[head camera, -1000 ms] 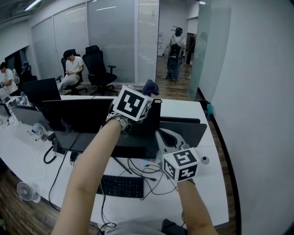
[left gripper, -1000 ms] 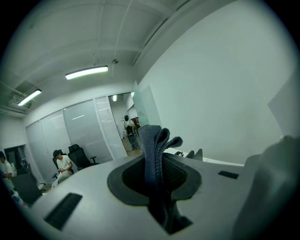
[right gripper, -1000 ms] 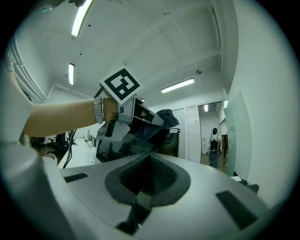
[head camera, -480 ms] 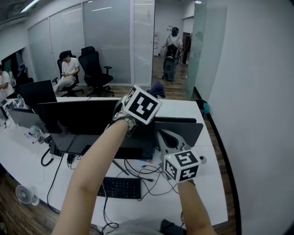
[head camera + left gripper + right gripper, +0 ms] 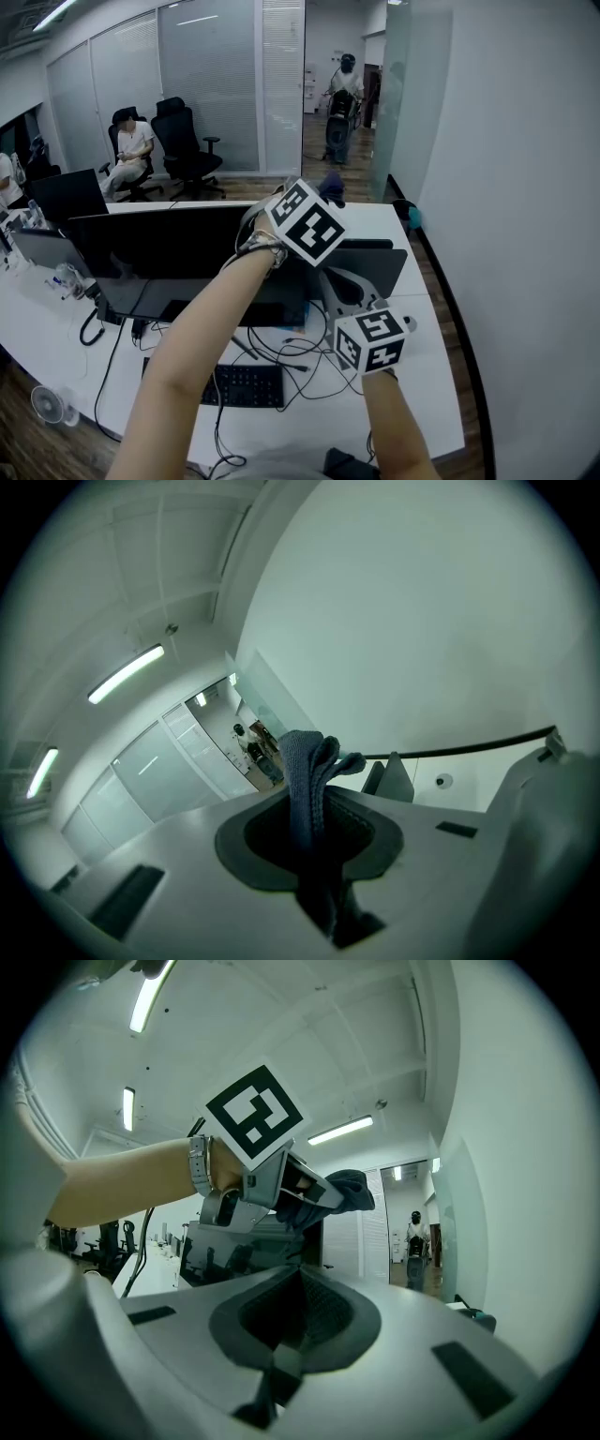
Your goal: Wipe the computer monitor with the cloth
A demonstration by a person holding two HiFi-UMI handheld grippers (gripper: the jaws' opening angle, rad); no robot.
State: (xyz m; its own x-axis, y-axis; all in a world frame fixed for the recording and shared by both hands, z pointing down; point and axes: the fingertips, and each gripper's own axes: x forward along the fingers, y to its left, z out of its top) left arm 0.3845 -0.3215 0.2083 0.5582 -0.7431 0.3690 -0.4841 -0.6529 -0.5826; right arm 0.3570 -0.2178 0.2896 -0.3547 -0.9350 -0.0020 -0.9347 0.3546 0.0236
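1. Your left hand-held gripper clamps the cloth above the right end of the monitor's top edge.
2. Lay it flat on the screen and press lightly.
3. Keep the right hand-held gripper, closed and empty, clear.

Left gripper, 1 s interval. The gripper travels to the right along the top edge of the monitor and now sits near its right corner. The cloth clamped in its jaws travels with it. The left forearm swings to the right.
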